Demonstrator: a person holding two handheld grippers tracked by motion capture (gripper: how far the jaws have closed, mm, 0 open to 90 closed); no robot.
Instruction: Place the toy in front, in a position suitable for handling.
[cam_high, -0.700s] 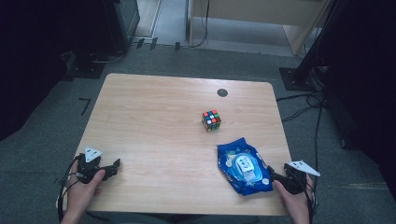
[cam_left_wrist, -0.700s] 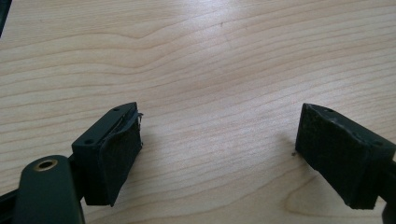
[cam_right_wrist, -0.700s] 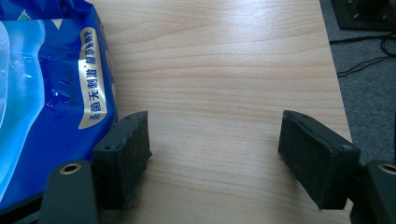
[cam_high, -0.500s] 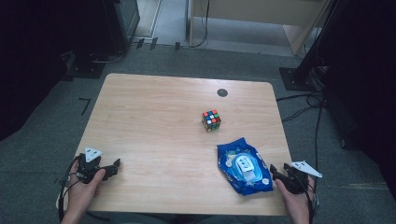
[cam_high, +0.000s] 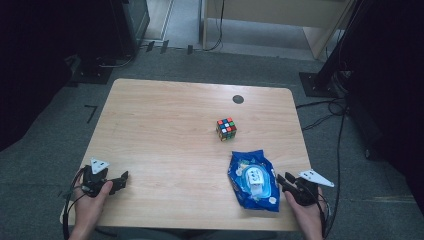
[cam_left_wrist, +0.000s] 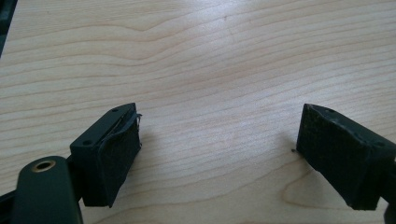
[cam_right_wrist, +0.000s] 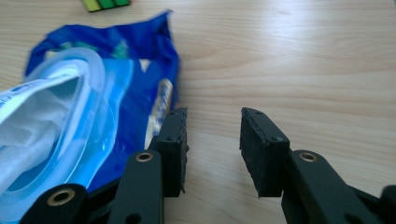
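A blue wet-wipes pack (cam_high: 253, 180) with a white flip lid lies on the wooden table (cam_high: 165, 125) near its front right. Behind it sits a colour cube (cam_high: 226, 128). My right gripper (cam_high: 281, 181) rests just right of the pack, jaws open a little with only bare wood between them. In the right gripper view the pack (cam_right_wrist: 93, 116) lies against the outside of the left jaw of that gripper (cam_right_wrist: 212, 149), and the cube's edge (cam_right_wrist: 105, 3) peeks in at the top. My left gripper (cam_high: 120, 181) sits at the front left, open wide over bare wood (cam_left_wrist: 219, 154).
A small dark round disc (cam_high: 238, 99) sits near the table's far edge. Grey carpet surrounds the table, with black stands and cables (cam_high: 330, 85) at the right and dark equipment (cam_high: 100, 65) at the back left.
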